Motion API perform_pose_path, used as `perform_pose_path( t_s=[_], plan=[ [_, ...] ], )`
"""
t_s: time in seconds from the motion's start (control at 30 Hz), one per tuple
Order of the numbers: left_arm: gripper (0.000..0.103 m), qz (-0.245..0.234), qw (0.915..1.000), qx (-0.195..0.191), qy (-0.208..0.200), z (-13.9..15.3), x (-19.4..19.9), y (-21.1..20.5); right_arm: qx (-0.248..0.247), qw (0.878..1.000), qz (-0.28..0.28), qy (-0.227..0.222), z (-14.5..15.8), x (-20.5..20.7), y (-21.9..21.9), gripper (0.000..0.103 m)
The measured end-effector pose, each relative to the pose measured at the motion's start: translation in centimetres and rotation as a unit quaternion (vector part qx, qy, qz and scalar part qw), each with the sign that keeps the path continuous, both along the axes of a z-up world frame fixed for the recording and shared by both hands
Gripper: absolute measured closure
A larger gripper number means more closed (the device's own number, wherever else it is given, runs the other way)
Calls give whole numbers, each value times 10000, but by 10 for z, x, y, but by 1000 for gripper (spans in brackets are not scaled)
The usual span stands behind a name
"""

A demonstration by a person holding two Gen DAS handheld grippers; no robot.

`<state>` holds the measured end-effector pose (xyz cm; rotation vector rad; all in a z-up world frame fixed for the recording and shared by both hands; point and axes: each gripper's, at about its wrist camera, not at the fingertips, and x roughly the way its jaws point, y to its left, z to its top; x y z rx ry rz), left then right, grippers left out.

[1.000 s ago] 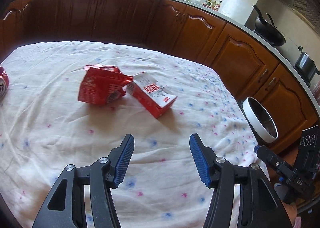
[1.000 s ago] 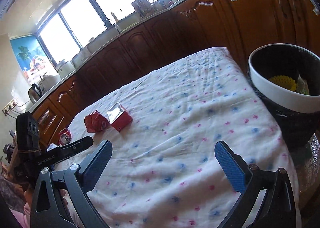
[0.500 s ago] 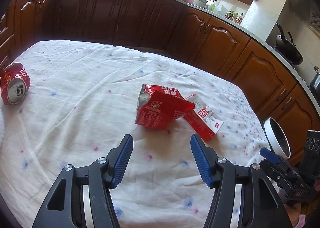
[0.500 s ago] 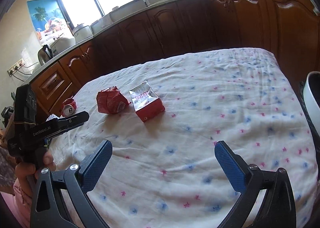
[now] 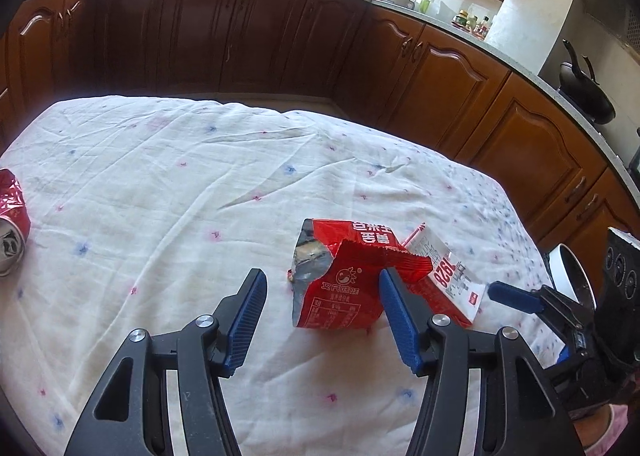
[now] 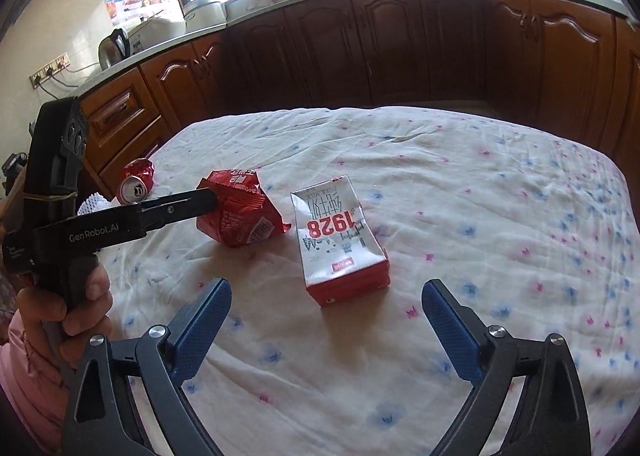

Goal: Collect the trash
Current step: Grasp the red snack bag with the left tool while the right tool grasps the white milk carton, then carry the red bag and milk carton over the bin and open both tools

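Note:
A torn red snack bag (image 5: 344, 280) lies on the white cloth-covered table (image 5: 160, 184); it also shows in the right wrist view (image 6: 240, 212). My left gripper (image 5: 322, 296) is open, its fingers on either side of the bag's near end. A flattened red-and-white milk carton (image 6: 340, 240) lies beside the bag, also seen in the left wrist view (image 5: 448, 280). My right gripper (image 6: 326, 304) is open and empty, just short of the carton. A crushed red can (image 5: 12, 220) lies at the table's left edge, also in the right wrist view (image 6: 138, 180).
A white-rimmed bin (image 5: 568, 276) stands off the table's right side. Wooden kitchen cabinets (image 5: 240, 28) run behind the table. A white mesh scrap (image 6: 92, 204) lies near the can.
Both grippers have moved in toward the trash. My left gripper now straddles the red bag; my right gripper has turned left and closed in on the carton. Both stay open.

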<state>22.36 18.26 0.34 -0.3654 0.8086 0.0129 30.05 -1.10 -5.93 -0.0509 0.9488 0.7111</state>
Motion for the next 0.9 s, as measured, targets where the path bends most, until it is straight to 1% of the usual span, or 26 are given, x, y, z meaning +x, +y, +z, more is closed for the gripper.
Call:
perform_pose_path(
  t_s=[0.1,0.17,0.23,0.27,0.3,0.33,0.37,0.4,0.43,0.47,0.63,0.77,0.9],
  plan=[
    [49,-68,10000,42,-11,-2,7,-2,-222,9996,174,3,-8,9,14,20],
    [54,-141,9999,66,-13,-2,10,-5,-385,9990,224,-35,-14,12,21,25],
    [59,-220,9997,106,-23,-2,13,-8,-443,9988,218,-34,-18,16,22,38],
    [65,-253,9996,129,-25,-2,14,-11,-441,9989,178,18,-21,19,20,43],
    [69,-301,9994,150,-27,-1,16,-13,-411,9990,123,89,-23,21,18,50],
    [72,-360,9992,165,-27,-1,17,-16,-305,9994,84,155,-24,24,14,50],
    [78,-405,9990,207,-44,0,18,-19,-240,9995,39,187,-23,25,10,50],
    [82,-454,9986,266,-60,2,18,-23,-233,9996,-10,182,-22,24,7,51],
    [88,-511,9981,331,-73,3,18,-26,-242,9996,-59,160,-20,22,3,51],
    [92,-570,9976,381,-79,3,18,-30,-232,9996,-114,148,-19,21,0,51],
    [98,-845,9959,325,-47,1,13,-45,-102,9979,-574,282,-13,6,-44,52],
    [100,-1038,9946,36,-85,5,0,-59,-143,9943,-1001,353,-9,-12,-88,53],
    [100,-1380,9900,-251,-155,9,-14,-81,-298,9893,-1388,350,-5,-32,-128,53]
  ],
)
